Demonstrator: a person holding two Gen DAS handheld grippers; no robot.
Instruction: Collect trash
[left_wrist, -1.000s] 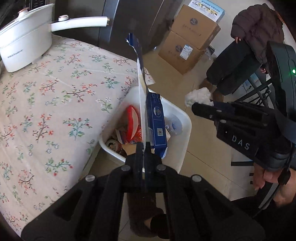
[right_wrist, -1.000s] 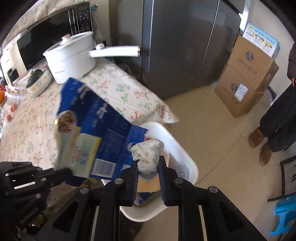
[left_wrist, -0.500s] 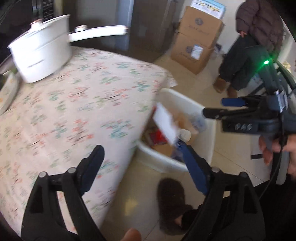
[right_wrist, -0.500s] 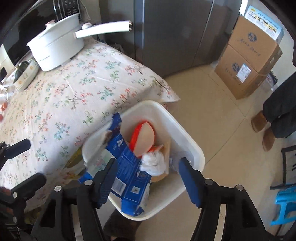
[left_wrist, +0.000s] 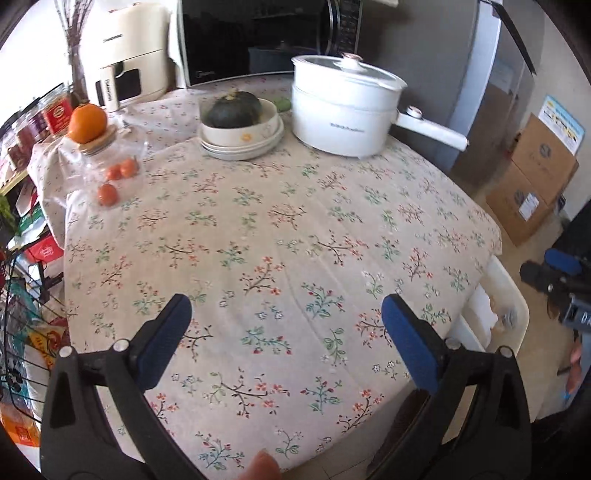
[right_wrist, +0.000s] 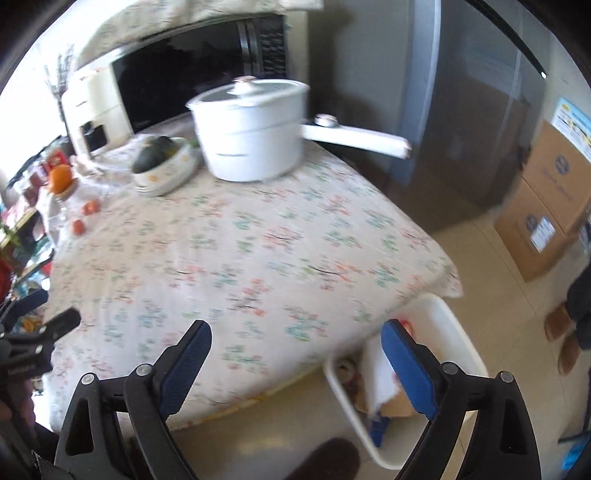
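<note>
The white trash tub (right_wrist: 460, 334) stands on the floor against the table's right edge. It holds white paper (right_wrist: 380, 373), cardboard, a can and a scrap of blue carton. In the left wrist view only the tub's rim (left_wrist: 515, 306) and a little of the contents show. My left gripper (left_wrist: 286, 310) hovers over the flowered tablecloth (left_wrist: 280, 229), its jaws still opening with nothing between them. My right gripper (right_wrist: 295, 332) hangs over the table's near corner beside the tub, jaws also opening and empty. No loose trash shows on the cloth.
At the table's back stand a white long-handled pot (left_wrist: 343, 107), a bowl with a green squash (left_wrist: 240, 122), an orange on a jar (left_wrist: 88, 123) and small tomatoes (left_wrist: 108, 194). Cardboard boxes (right_wrist: 550, 206) and a standing person's legs (right_wrist: 580, 299) are on the right.
Both grippers let go of their trash, the blue carton and the white tissue, into the tub. They opened wide and swung left from above the tub to over the table.
</note>
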